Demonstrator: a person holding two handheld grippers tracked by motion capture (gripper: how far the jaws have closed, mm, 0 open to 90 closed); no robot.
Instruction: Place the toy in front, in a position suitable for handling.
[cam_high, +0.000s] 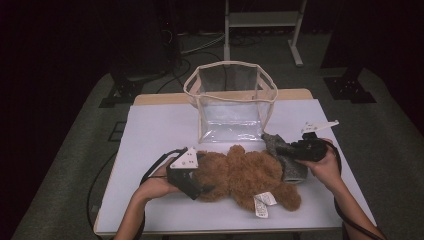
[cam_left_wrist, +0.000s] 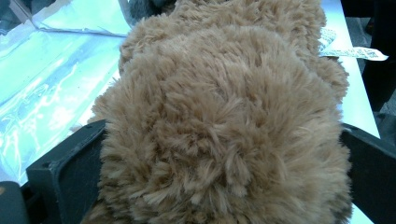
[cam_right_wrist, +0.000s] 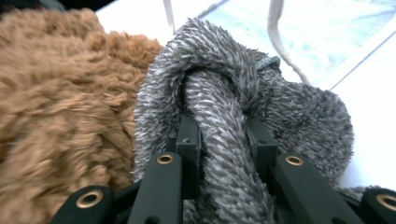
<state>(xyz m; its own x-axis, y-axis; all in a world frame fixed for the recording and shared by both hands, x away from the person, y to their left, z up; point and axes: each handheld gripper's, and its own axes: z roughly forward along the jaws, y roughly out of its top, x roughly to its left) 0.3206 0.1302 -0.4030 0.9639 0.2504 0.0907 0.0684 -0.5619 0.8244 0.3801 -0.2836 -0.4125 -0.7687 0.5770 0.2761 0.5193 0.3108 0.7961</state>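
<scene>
Grippers clamp a brown teddy bear (cam_high: 245, 175) and its grey hat (cam_high: 285, 152) before the clear bag (cam_high: 231, 102): left gripper (cam_high: 196, 187) pinches the bear, right gripper (cam_high: 292, 149) pinches the hat; next, likely lift toward the bag.

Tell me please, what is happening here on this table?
A person works with two hand-held grippers on a brown teddy bear lying on the white table. The left gripper is closed around one furry end of the bear. The right gripper pinches a fold of its grey fuzzy garment. A clear plastic bag stands open just behind them.

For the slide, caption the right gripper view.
Right gripper clamps a grey fuzzy fabric fold beside the brown teddy bear.
</scene>
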